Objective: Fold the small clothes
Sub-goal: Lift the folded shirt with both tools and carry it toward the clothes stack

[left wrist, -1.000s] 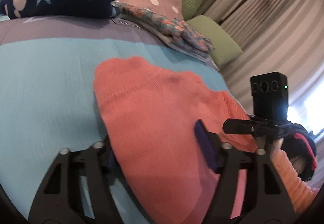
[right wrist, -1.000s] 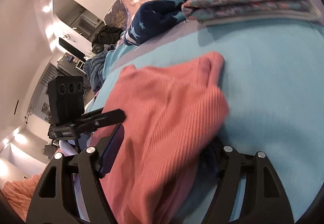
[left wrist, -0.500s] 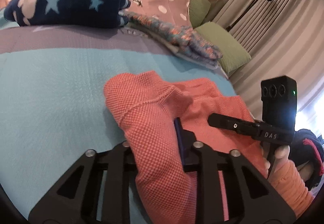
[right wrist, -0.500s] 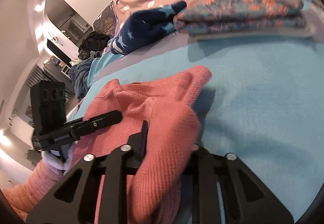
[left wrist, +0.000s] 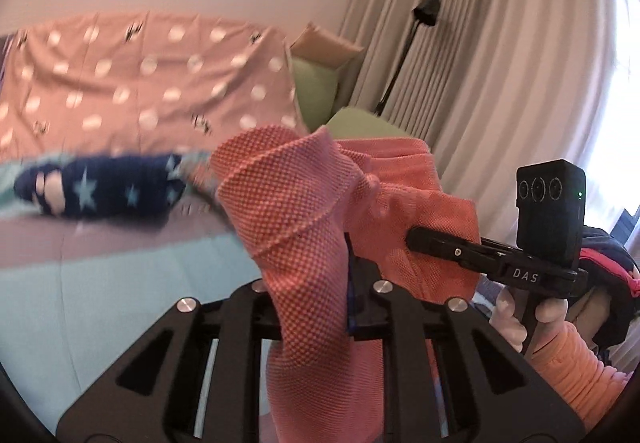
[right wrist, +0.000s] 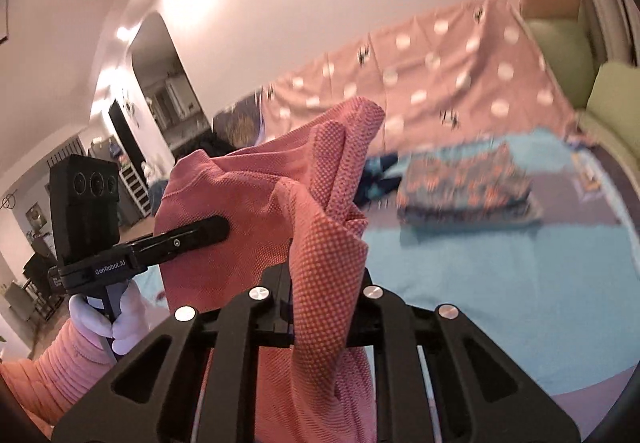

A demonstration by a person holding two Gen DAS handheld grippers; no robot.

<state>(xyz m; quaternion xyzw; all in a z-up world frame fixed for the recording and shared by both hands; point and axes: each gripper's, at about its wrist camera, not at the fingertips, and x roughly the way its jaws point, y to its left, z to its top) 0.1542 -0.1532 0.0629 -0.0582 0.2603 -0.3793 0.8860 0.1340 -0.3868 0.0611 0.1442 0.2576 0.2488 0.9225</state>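
The left gripper [left wrist: 316, 283] has its fingers clenched on a fold of the coral knit garment [left wrist: 304, 211], held up above the bed [left wrist: 100, 307]. The right gripper [right wrist: 320, 307] pinches another fold of it [right wrist: 328, 243]. Readable writing: "DAS" on the right gripper's body, "GenRobot.AI" on the left's.

"DAS" on right tool [left wrist: 416, 239]; "GenRobot.AI" on left tool [right wrist: 218, 229]
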